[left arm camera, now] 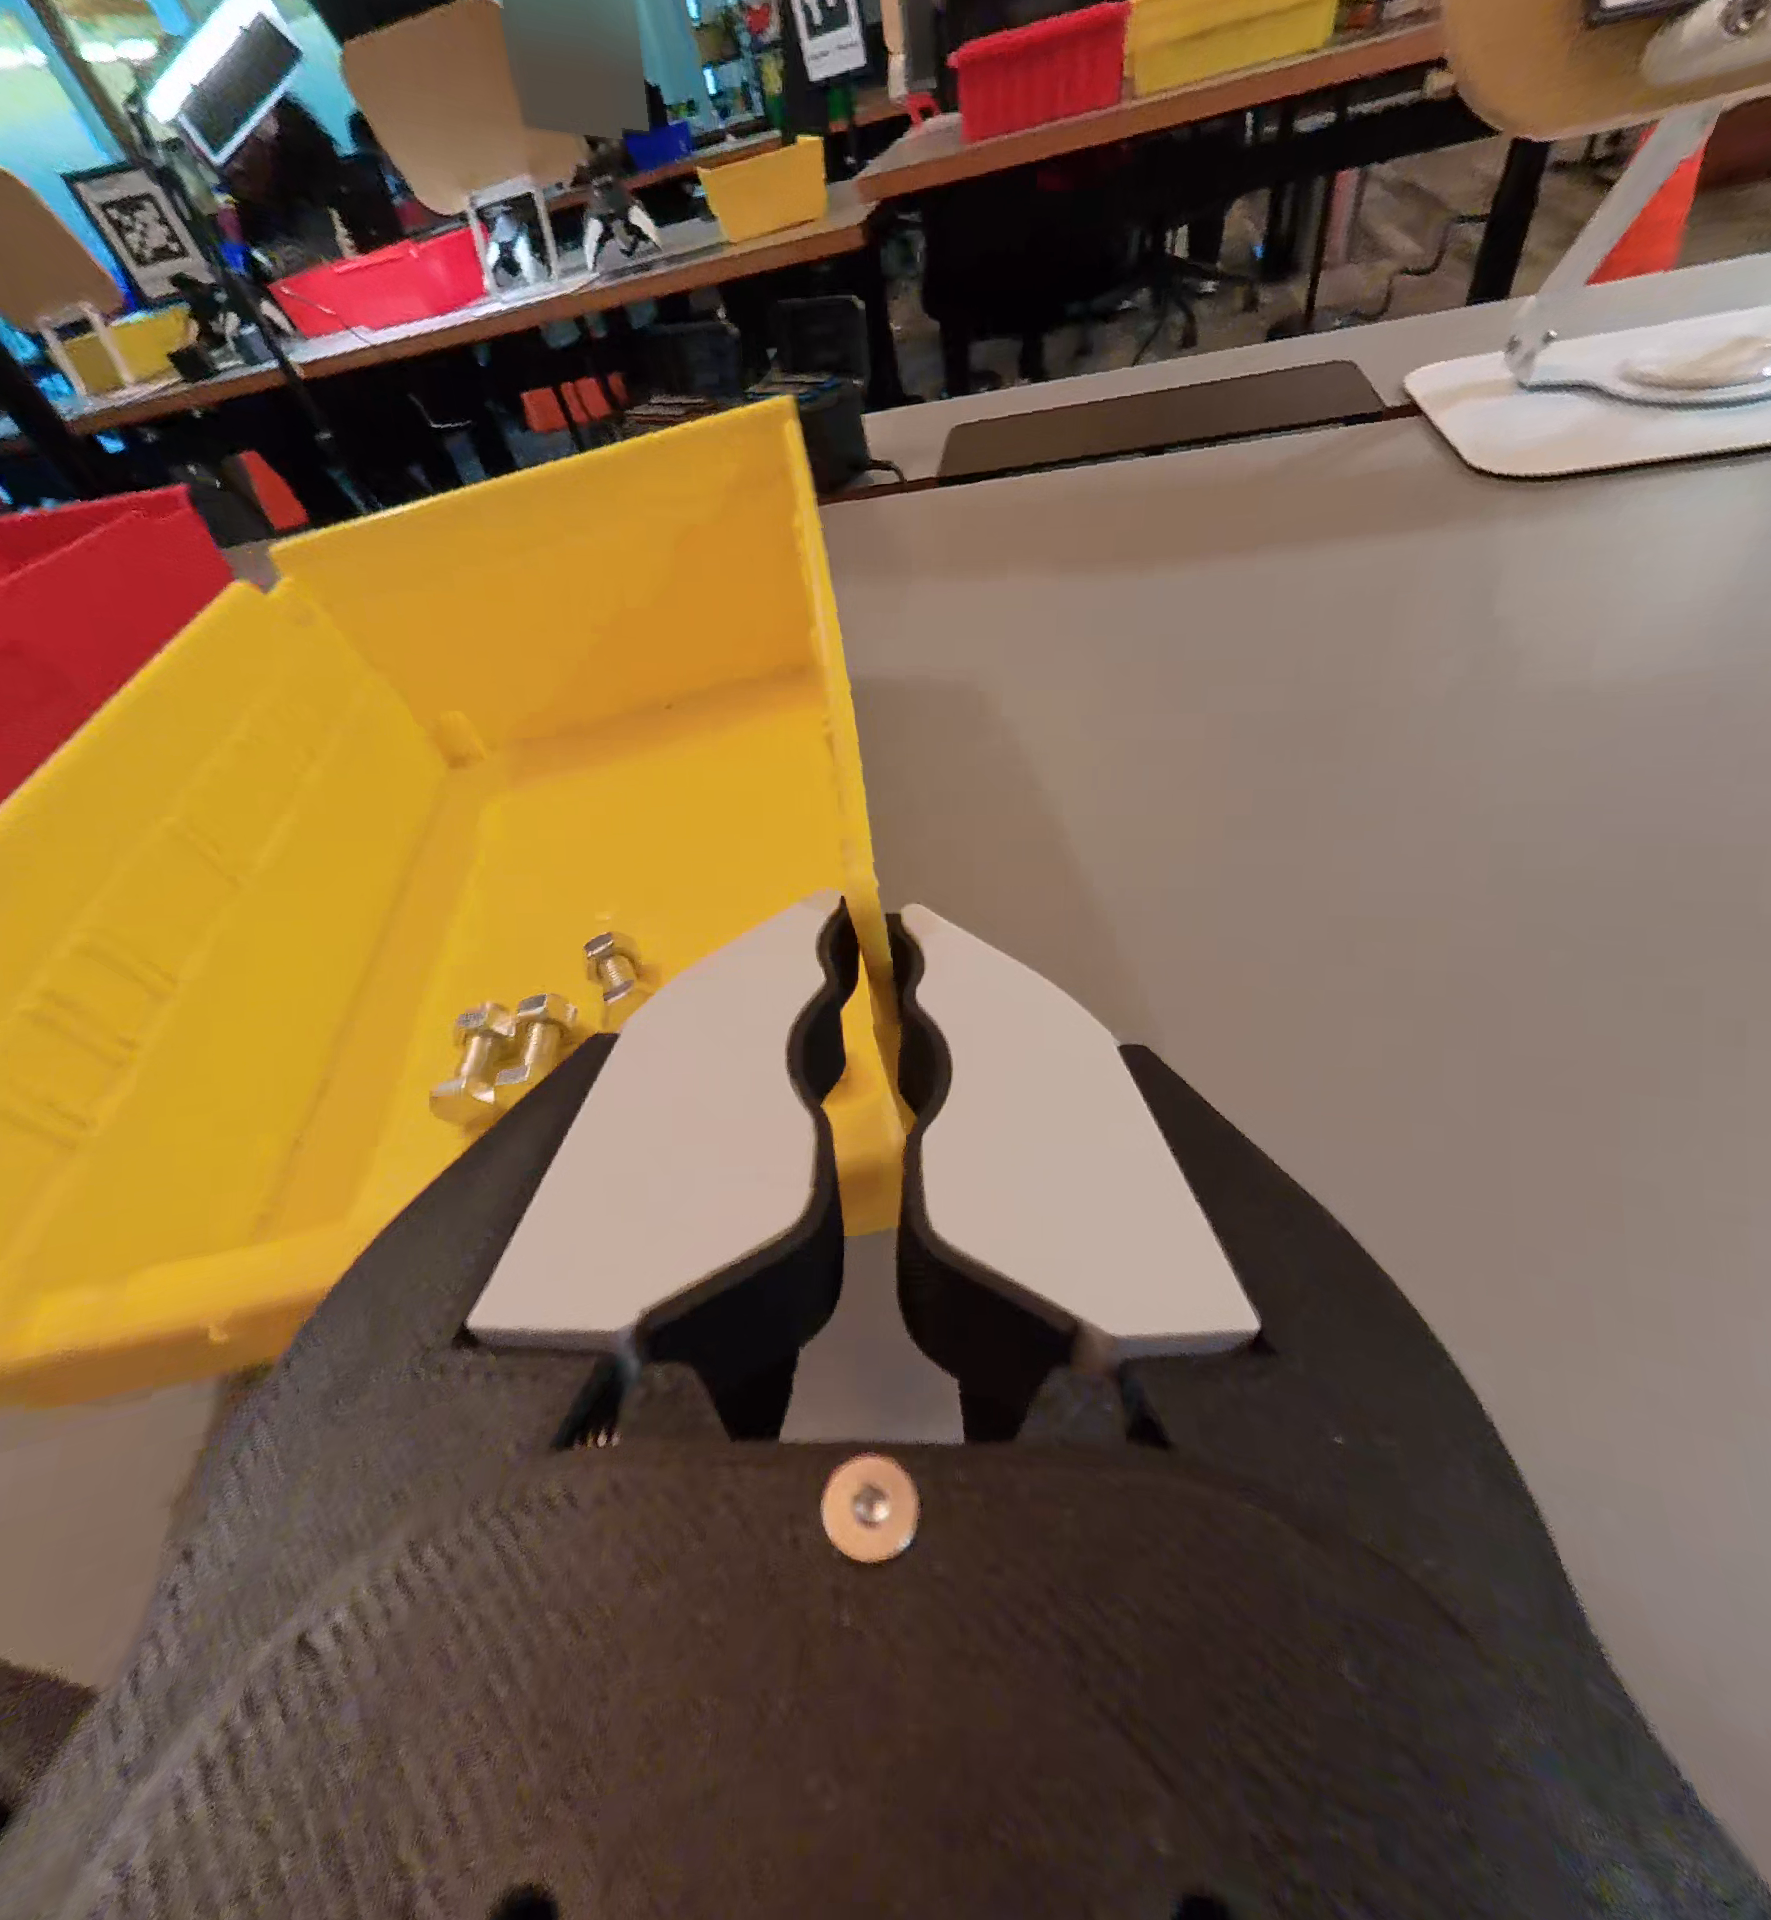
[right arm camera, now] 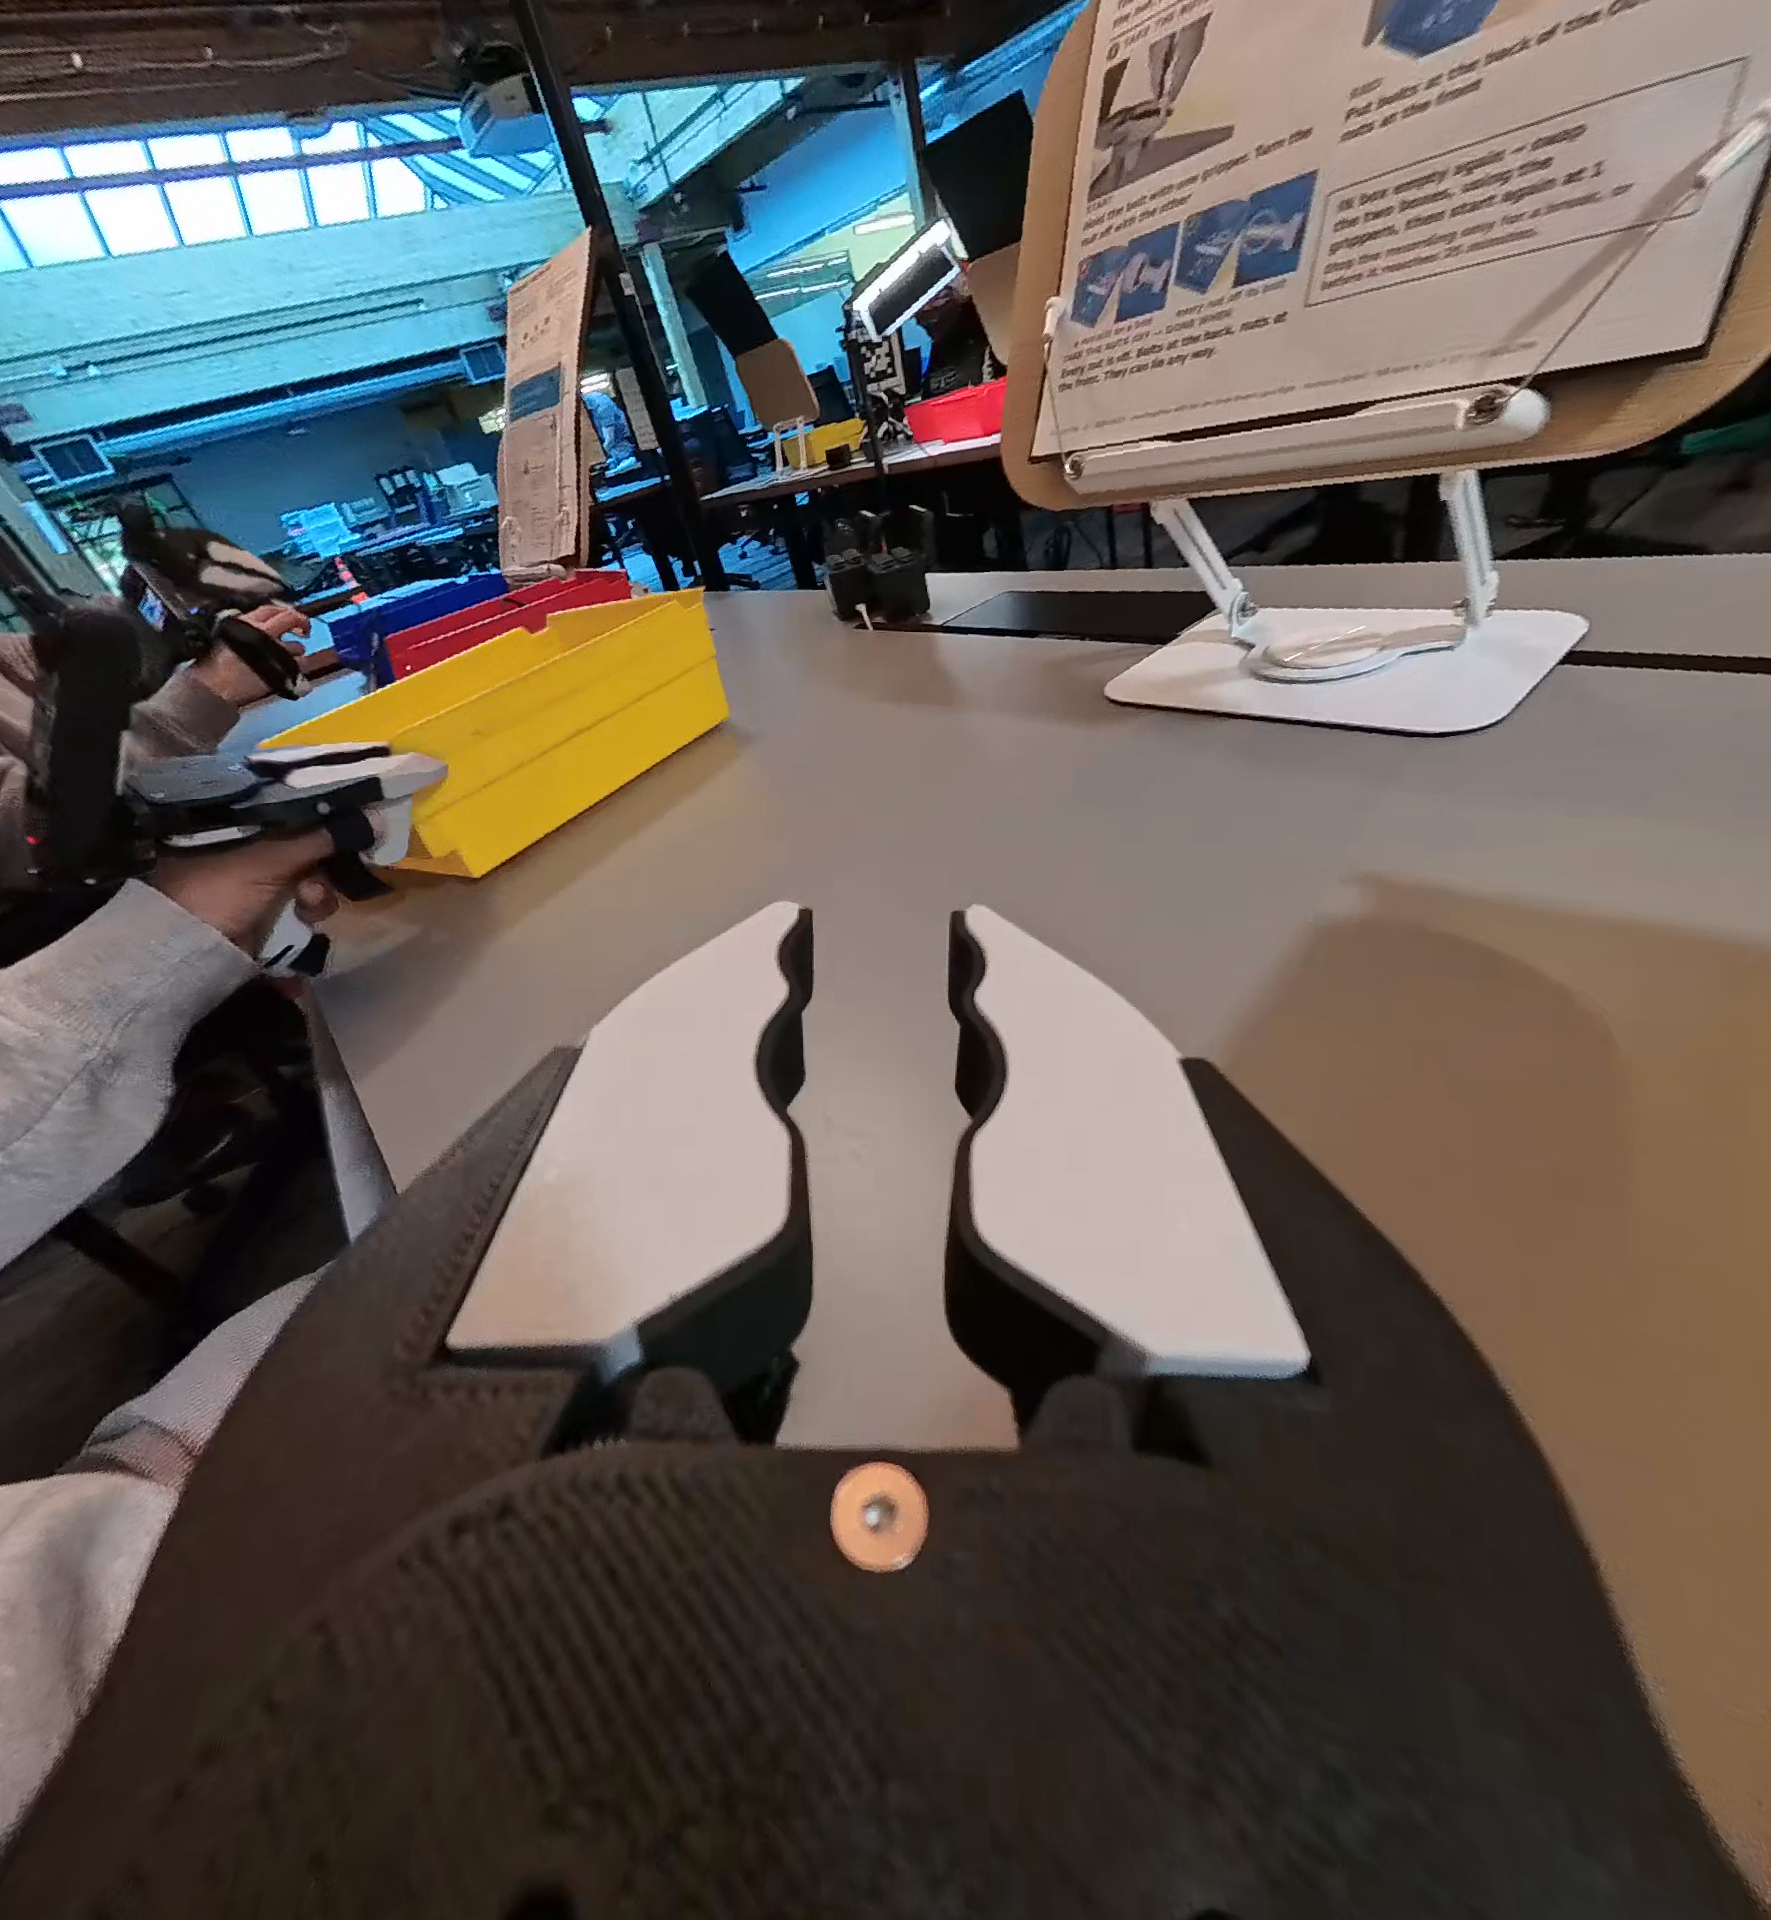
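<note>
My left gripper (left arm camera: 873, 925) is shut on the right side wall of a yellow bin (left arm camera: 590, 790), one finger inside and one outside. The bin looks tilted, its near end raised. Three silver bolts (left arm camera: 517, 1039) lie on the bin floor just left of my fingers. My right gripper (right arm camera: 881, 925) is open and empty, low over the bare grey table (right arm camera: 1120, 852). In the right wrist view the left gripper (right arm camera: 382, 779) shows at the left, held by a hand, at the near end of the yellow bin (right arm camera: 548, 717).
A red bin (left arm camera: 39, 644) stands left of the yellow one; red and blue bins (right arm camera: 486, 618) show behind it. A white stand (right arm camera: 1348, 665) with an instruction board (right arm camera: 1380, 229) stands at the table's far right. A black slot (left arm camera: 1161, 416) runs along the back. One gripper's finger ends stand about 45 centimetres off the other's.
</note>
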`<action>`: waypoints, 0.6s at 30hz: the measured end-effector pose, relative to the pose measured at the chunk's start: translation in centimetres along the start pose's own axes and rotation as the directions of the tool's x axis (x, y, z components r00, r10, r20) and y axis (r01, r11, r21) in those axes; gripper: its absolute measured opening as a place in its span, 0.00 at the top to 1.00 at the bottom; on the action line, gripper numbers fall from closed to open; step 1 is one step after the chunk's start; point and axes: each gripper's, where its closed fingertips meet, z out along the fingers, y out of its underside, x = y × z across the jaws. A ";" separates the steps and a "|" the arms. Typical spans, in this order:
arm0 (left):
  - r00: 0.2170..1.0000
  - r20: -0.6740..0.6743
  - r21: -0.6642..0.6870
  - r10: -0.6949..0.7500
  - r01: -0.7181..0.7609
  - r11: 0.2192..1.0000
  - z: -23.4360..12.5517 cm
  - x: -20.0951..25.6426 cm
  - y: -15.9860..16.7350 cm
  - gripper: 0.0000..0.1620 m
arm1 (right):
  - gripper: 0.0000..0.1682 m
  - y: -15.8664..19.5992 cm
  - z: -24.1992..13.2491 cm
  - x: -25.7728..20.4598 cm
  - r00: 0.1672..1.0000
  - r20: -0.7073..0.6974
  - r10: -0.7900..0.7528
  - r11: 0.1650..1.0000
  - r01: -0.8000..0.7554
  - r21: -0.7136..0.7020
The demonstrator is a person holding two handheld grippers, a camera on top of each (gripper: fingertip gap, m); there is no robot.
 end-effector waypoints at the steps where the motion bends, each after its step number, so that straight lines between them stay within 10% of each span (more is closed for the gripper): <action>1: 1.000 0.001 -0.003 -0.028 0.028 1.000 -0.4 -0.5 0.2 0.99 | 0.85 0.1 0.4 -0.1 1.000 0.012 -0.002 1.000 0.002 -0.009; 13: 1.000 -0.010 -0.009 -0.006 0.006 1.000 -3.7 -1.1 2.0 0.98 | 0.86 1.4 5.5 -2.5 0.985 0.174 0.019 0.996 -0.003 -0.093; 18: 0.997 -0.080 0.006 -0.007 0.008 1.000 -4.3 -0.2 1.9 0.78 | 0.86 1.6 6.1 -2.9 0.981 0.190 0.036 0.994 -0.016 -0.104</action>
